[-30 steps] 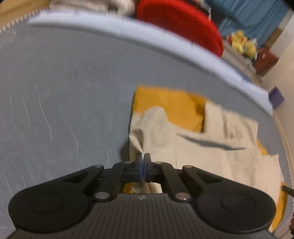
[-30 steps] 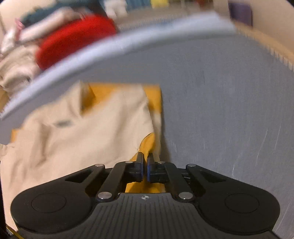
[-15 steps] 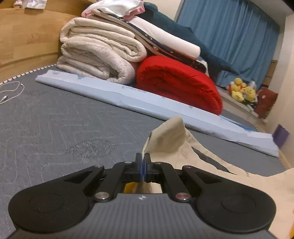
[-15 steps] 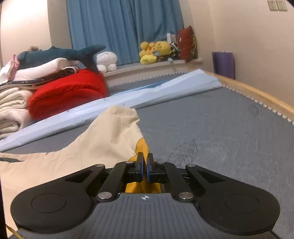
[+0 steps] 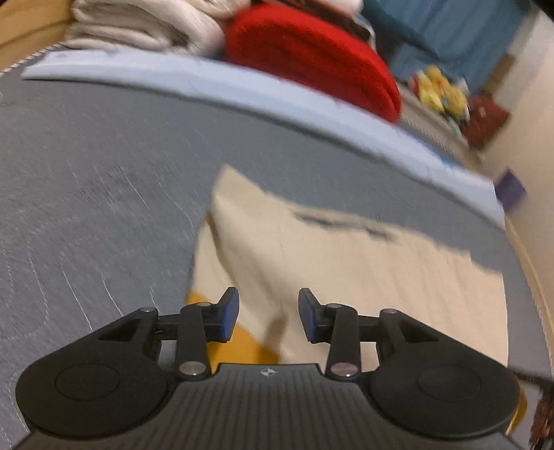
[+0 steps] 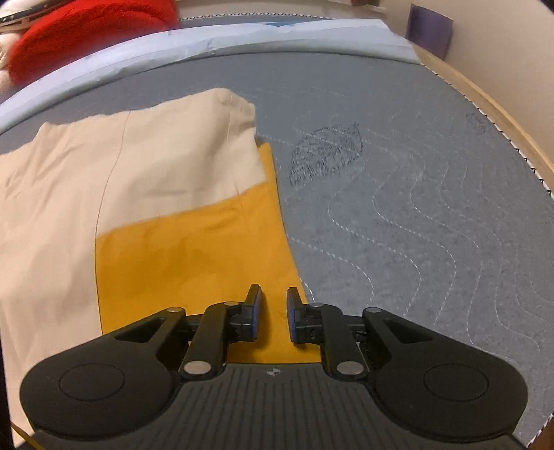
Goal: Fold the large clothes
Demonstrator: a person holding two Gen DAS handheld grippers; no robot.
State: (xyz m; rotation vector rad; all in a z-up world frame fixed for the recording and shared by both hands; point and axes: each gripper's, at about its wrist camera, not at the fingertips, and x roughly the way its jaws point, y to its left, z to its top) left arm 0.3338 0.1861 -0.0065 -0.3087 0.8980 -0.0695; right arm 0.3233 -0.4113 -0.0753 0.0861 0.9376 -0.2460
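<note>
Two views look down along hand-held tools at a garment on a bed.

Nearest in the left view, the left tool [image 5: 268, 315] stands with its jaws apart; they have just been opening, and nothing is pinched between them. The cream-and-mustard garment [image 5: 346, 270] lies flat below and beyond, spreading from 6 o'clock toward 3 o'clock (this view is blurred). A mustard patch shows just under the jaws.

In the right view, the right tool [image 6: 273, 315] has its jaws slightly apart, also just opening, with no cloth between the pads. Mustard fabric lies directly beneath them. From there the garment [image 6: 138, 194] runs toward 10 o'clock, its cream layer folded over the mustard one, and its right edge lies along the grey quilted mattress [image 6: 415, 207].

Beyond the garment, a pale blue folded sheet [image 6: 242, 38] crosses the mattress from 9 to 1 o'clock. Behind it, at 11 o'clock, sits a red blanket [image 6: 86, 27]. In the left view, white folded bedding [image 5: 138, 24] is stacked beside the red blanket at 11 o'clock, and yellow soft toys [image 5: 443, 90] sit at 2 o'clock.
</note>
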